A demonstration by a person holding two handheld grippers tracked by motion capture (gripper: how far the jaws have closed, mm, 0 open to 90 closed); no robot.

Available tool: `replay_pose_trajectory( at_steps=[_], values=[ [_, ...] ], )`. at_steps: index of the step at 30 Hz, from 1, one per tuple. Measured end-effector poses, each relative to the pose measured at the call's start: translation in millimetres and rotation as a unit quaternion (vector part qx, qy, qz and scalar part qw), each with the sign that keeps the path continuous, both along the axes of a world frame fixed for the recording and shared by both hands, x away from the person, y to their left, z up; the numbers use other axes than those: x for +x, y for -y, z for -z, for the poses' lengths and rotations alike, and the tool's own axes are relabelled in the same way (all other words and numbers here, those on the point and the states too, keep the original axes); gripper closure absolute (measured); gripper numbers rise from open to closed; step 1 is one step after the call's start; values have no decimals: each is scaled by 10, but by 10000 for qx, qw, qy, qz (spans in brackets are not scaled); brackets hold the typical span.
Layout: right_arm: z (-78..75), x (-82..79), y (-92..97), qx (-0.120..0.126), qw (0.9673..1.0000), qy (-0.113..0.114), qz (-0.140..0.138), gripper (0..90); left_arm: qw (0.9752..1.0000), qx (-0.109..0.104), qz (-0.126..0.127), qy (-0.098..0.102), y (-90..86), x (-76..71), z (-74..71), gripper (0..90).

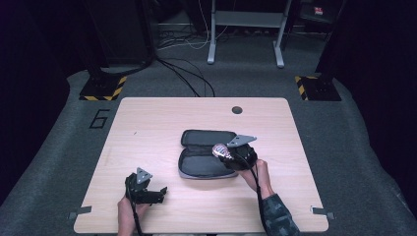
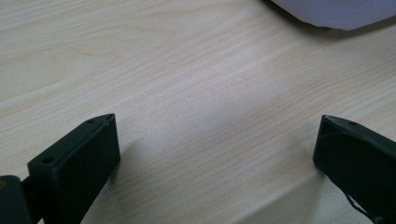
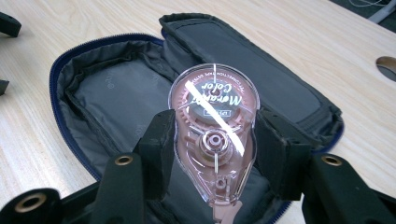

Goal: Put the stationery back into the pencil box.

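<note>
A dark zip case (image 1: pixel 204 153) lies unzipped and flat in the middle of the table, its grey lining (image 3: pixel 116 98) facing up. My right gripper (image 1: pixel 222 153) is shut on a clear pink correction tape dispenser (image 3: pixel 215 126), held over the case's right half; the dispenser (image 1: pixel 220 150) shows at the case's right edge in the high view. My left gripper (image 1: pixel 158 192) rests low on the bare wood near the front left, open, with nothing between its fingertips (image 2: pixel 91 149). A corner of the case's pale outer shell (image 2: pixel 336 11) shows ahead of it.
The light wooden table (image 1: pixel 147 123) has a round cable hole (image 1: pixel 237 109) near its far edge. Metal brackets (image 1: pixel 78 213) sit at the front corners. Beyond the table are floor cables, stand bases with yellow-black tape (image 1: pixel 103 88) and a white frame (image 1: pixel 246 29).
</note>
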State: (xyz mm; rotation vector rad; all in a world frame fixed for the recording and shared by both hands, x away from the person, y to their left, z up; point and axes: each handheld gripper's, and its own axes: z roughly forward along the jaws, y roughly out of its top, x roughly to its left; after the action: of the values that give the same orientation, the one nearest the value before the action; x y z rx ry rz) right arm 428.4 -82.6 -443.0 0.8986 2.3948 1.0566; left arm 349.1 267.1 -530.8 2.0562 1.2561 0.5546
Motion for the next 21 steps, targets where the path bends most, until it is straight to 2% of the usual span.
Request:
replay_pose_trajectory(
  at_steps=[4, 10, 11, 13, 21],
  values=[
    [32, 22, -65, 1, 9999, -101, 49, 495, 10000, 0, -14, 28, 2, 0, 4, 4],
    [102, 81, -131, -8, 9999, -158, -33, 495, 10000, -8, -16, 27, 3, 0, 5, 4],
    [104, 82, -141, -50, 9997, -242, -12, 495, 10000, -2, -17, 30, 3, 0, 5, 4],
    [129, 96, -164, -10, 9997, -223, -20, 495, 10000, -11, -24, 32, 4, 0, 5, 5],
    [228, 129, -259, -150, 9992, -344, -133, 495, 10000, -2, -16, 29, 3, 0, 5, 4]
  ],
)
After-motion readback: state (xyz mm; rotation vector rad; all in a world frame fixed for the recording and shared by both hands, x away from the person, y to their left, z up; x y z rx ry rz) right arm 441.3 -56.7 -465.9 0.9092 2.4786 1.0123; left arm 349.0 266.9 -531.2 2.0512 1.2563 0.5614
